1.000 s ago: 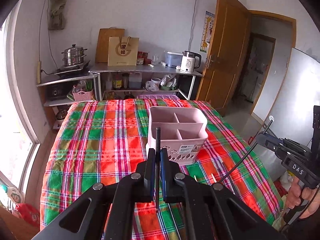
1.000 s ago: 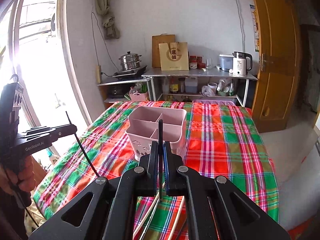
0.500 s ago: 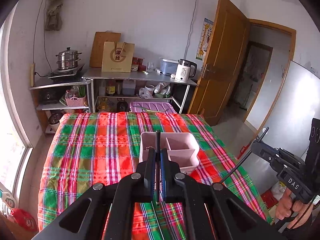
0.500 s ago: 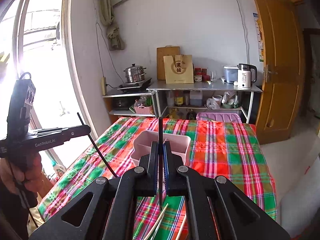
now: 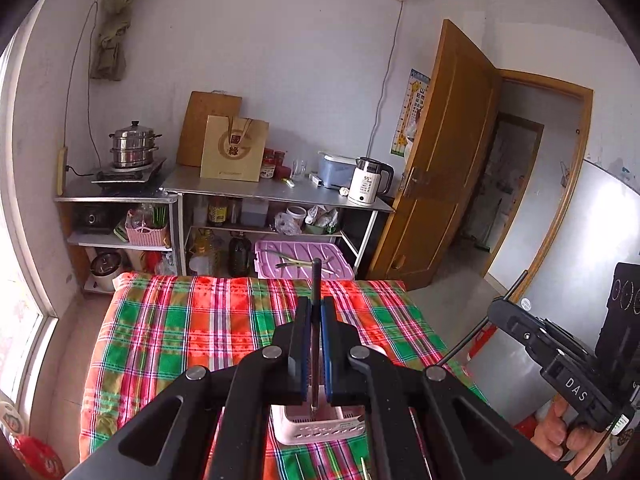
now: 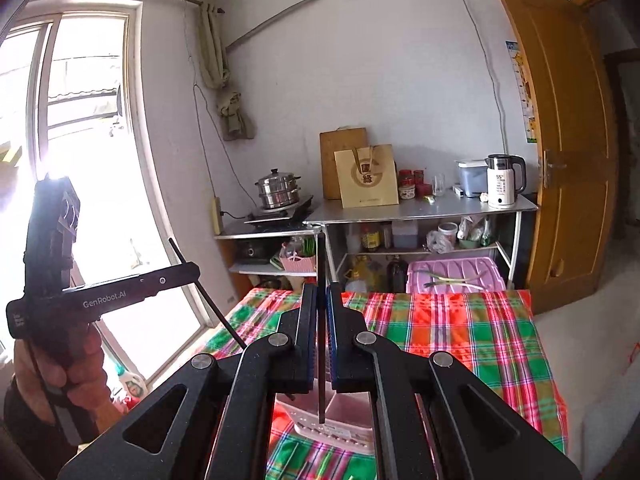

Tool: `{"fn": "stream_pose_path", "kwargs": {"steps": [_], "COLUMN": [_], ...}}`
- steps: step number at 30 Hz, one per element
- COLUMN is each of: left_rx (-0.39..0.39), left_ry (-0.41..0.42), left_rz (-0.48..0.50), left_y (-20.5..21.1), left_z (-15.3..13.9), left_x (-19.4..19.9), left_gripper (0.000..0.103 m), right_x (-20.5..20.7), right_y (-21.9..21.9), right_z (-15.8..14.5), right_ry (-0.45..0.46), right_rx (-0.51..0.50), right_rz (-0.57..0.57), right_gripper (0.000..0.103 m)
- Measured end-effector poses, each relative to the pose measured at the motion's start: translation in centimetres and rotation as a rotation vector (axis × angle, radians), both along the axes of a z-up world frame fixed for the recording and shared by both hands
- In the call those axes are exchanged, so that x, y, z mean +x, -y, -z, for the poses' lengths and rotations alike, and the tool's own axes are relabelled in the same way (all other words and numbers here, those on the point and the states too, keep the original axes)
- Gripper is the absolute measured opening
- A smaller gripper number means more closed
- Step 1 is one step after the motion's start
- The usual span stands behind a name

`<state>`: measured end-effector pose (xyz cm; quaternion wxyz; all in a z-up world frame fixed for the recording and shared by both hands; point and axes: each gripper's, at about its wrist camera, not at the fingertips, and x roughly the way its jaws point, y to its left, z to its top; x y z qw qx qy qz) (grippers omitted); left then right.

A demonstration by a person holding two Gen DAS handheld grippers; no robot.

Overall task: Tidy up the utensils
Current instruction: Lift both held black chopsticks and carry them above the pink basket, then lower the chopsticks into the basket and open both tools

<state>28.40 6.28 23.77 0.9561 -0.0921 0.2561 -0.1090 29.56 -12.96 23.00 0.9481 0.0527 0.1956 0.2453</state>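
Both of my grippers had risen since a second earlier: the pink holder that had filled the middle of each view now sat low, half hidden under the jaws, and more of the far wall showed. My left gripper was clamped nearly shut on one black chopstick, held upright. My right gripper was pinched just as tightly on a second black chopstick. I judged I had lifted the pair clear of the checked cloth and was bringing them over the holder to drop them in. Counting: two black chopsticks, one per gripper; one holder on the table, its compartments mostly hidden; a few pale sticks lay on the cloth at the near edge, too cut off to count.
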Motion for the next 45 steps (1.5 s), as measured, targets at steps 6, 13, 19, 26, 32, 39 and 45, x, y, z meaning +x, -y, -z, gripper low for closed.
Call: {"fn": "stream_pose_path", "kwargs": {"steps": [6, 13, 19, 26, 32, 39, 45], "left_rx": [-0.015, -0.032, -0.04, -0.03, -0.015, 0.014, 0.026], "left_ry": [-0.029, -0.083, -0.127, -0.14, -0.104, -0.054, 0.01], "left_rz": [-0.002, 0.007, 0.015, -0.004, -0.025, -0.046, -0.063], "left_y": [-0.5, -1.0, -1.2, -1.6, -1.7, -1.9, -2.3], "left_z": [1.6, 5.1, 7.8, 9.5, 8.8, 7.7, 6.5], "left_x": [2.1, 3.8, 4.7, 4.8, 3.6, 1.4, -2.0], "left_gripper": [0.004, 0.004, 0.004, 0.005, 0.02, 0.029, 0.033], "right_x": [1.8, 3.3, 4.5, 4.8, 4.2, 2.4, -0.5], "right_y": [-1.4, -3.2, -3.6, -3.4, -2.9, -2.2, -0.5], "right_z": [1.0, 4.2, 6.9, 8.6, 8.4, 7.3, 5.9], "right_ry": [-0.009, -0.059, -0.125, -0.173, -0.163, -0.121, -0.065], "right_rx": [0.011, -0.022, -0.037, -0.045, -0.057, -0.075, -0.066], "right_rz": [-0.011, -0.03, -0.033, -0.031, -0.032, -0.03, -0.019], "right_gripper": [0.005, 0.005, 0.005, 0.005, 0.011, 0.015, 0.015]}}
